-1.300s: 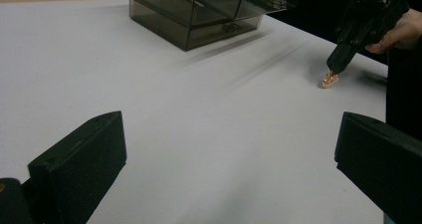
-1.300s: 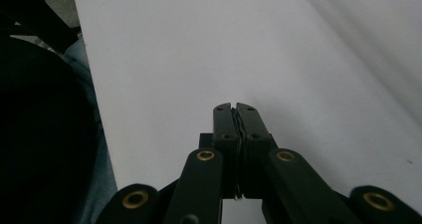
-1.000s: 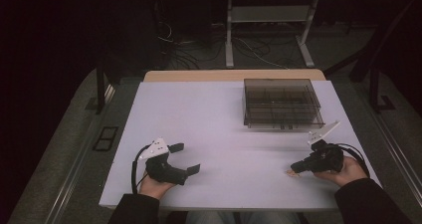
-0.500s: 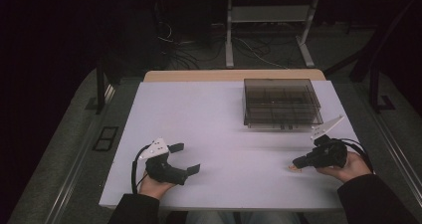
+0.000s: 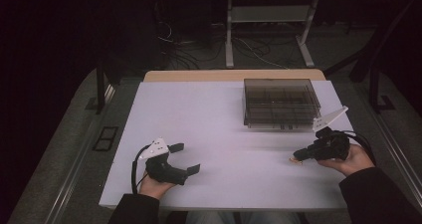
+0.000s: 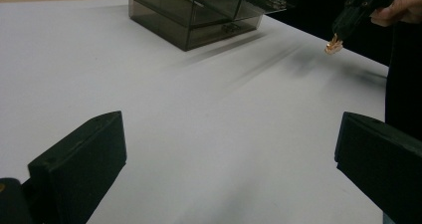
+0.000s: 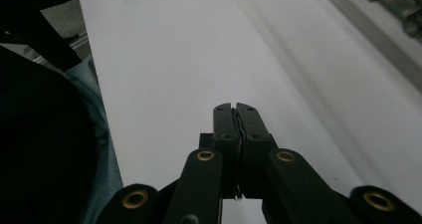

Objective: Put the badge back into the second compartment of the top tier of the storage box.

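My left gripper (image 5: pixel 185 158) rests near the table's front left, held by a hand, with its jaws wide open and nothing between them; in the left gripper view (image 6: pixel 229 154) only bare table lies between them. My right gripper (image 5: pixel 298 156) is at the front right, shut, with a small tan piece (image 5: pixel 293 159) at its tips. The left gripper view shows that piece (image 6: pixel 332 46) hanging from the closed tips just above the table. In the right gripper view (image 7: pixel 235 109) the jaws are pressed together and hide the piece.
A smoky clear compartment box (image 5: pixel 281 102) with its lid shut stands at the back right of the white table (image 5: pixel 214 114), just beyond the right gripper; it also appears in the left gripper view (image 6: pixel 199 15). Dark floor, cables and a stand lie behind the table.
The right gripper has shifted slightly away from the person, toward the box, with the tan piece at its tips. The left gripper has stayed put.
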Tool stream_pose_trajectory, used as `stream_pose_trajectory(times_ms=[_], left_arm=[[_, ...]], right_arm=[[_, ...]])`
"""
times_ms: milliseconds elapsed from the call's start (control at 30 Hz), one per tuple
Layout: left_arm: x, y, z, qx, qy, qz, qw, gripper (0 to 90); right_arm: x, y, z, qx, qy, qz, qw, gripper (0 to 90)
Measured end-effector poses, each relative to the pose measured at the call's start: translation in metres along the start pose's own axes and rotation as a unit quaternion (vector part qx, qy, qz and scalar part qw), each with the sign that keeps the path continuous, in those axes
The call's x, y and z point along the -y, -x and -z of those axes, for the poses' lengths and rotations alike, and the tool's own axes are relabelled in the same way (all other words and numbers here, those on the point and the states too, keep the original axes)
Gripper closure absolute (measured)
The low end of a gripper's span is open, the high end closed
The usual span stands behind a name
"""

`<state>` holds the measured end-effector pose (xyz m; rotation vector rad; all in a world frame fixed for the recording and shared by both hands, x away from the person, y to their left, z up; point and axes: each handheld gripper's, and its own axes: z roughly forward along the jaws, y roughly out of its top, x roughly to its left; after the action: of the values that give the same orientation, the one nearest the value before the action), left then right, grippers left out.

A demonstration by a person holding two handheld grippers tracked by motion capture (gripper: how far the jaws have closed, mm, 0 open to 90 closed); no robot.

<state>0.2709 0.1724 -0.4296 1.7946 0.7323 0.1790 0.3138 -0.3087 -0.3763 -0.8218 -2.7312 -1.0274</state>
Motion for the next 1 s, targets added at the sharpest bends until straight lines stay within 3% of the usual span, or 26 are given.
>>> stream_pose_trajectory(times_ms=[1000], left_arm=[[0.000,0.000,0.000,0.001,0.000,0.000,1.0000,0.0]], right_arm=[[-0.029,0.001,0.021,0.013,0.016,0.013,0.9997,87.1]])
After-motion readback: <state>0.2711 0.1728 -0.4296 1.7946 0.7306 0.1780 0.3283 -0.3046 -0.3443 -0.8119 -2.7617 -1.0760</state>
